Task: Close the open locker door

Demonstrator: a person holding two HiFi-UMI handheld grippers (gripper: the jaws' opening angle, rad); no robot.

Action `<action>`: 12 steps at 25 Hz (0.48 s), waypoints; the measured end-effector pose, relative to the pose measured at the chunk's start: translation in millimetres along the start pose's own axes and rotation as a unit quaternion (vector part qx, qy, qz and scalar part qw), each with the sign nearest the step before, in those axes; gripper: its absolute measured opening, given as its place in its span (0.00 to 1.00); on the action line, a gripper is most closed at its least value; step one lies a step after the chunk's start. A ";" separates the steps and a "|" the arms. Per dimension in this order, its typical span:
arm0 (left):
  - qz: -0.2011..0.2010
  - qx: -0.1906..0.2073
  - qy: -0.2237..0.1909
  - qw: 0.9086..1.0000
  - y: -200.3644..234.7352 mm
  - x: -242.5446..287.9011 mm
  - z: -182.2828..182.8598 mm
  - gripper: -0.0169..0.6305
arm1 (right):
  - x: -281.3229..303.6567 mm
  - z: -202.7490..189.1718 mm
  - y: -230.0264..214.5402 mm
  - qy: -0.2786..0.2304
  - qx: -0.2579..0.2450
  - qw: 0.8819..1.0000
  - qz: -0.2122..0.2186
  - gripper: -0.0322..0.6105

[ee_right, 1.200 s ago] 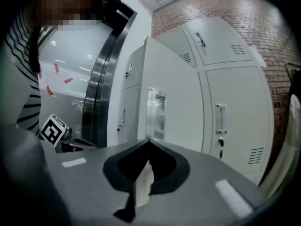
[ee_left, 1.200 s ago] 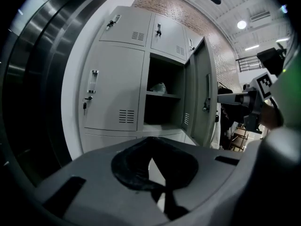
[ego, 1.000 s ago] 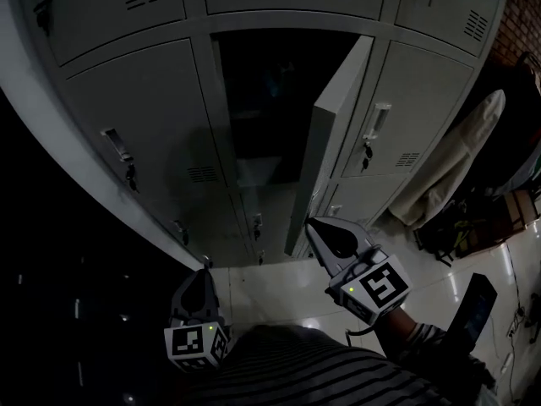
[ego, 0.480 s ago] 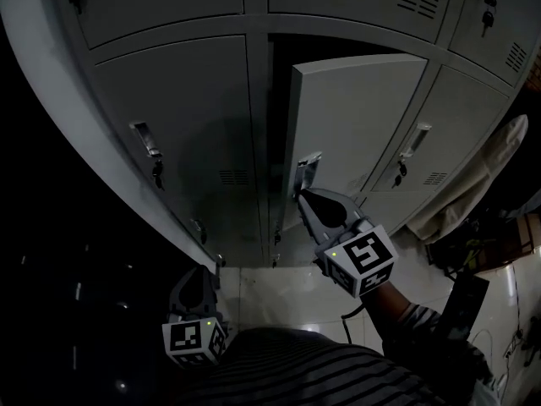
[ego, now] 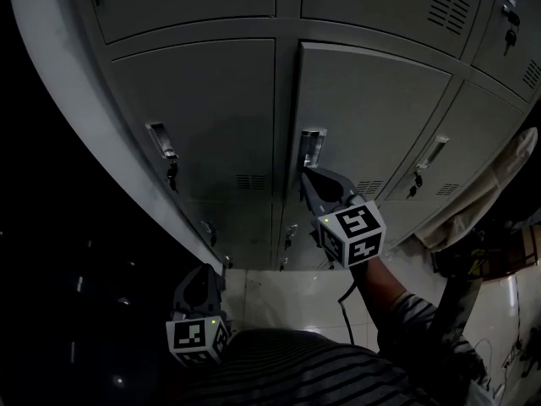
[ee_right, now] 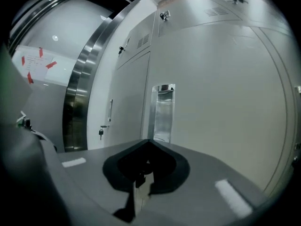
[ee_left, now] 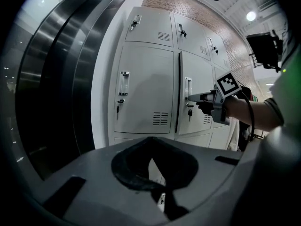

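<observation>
Right tongs [ego: 306, 176]: jaws together, holding nothing. The tips are at the locker door [ego: 380, 117], just under its recessed handle [ego: 311, 146]. I can't tell whether they're touching or a hair off. In the right gripper view the handle [ee_right: 163, 109] sits dead ahead, just above the tips [ee_right: 149, 141], and the door face [ee_right: 225, 88] fills everything to the right.

Left tongs [ego: 205, 269]: jaws also together and empty. They hang low by your body, well away from the door, so they're out of play.

Door state: it looks about flush with its neighbours in the head view. The left gripper view shows a dark line [ee_left: 178, 93] down the handle-side edge of the door [ee_left: 202, 69]. It could be just the normal seam or the door slightly proud; I can't tell which.

What the next move turns on:
- The door is straight ahead of your right tongs, along their own axis.
- Its long axis is vertical and the handle is on its left edge, so I'd judge the hinge is on the right.
- Push straight forward, staying near the handle edge for the most leverage.
- Don't let the tips slide into the handle recess.

The task looks nearly done; it only needs a last press to seat the door.
</observation>
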State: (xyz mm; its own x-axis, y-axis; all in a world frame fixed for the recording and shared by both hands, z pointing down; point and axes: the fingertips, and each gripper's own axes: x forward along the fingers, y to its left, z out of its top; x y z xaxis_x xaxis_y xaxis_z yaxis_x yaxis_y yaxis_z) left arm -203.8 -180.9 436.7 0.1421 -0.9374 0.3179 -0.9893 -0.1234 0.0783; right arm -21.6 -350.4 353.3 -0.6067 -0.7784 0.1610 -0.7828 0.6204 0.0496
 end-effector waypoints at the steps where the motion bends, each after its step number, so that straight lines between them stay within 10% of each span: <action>1: 0.002 -0.001 0.000 1.000 2.6 -0.1 -0.1 0.03 | 3.4 -0.1 -1.5 0.002 0.000 1.000 -0.002 0.05; 12: 0.008 0.002 -0.017 1.000 16.6 -4.1 3.4 0.03 | 16.1 -4.0 -14.1 0.016 0.012 0.999 -0.029 0.05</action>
State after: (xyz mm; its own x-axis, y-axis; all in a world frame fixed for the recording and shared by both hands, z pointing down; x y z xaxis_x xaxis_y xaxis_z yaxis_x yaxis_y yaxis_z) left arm -220.9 -180.3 433.5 0.1245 -0.9497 0.2875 -0.9916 -0.1088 0.0697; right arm -19.8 -371.2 359.1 -0.5553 -0.8097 0.1897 -0.8202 0.5709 0.0361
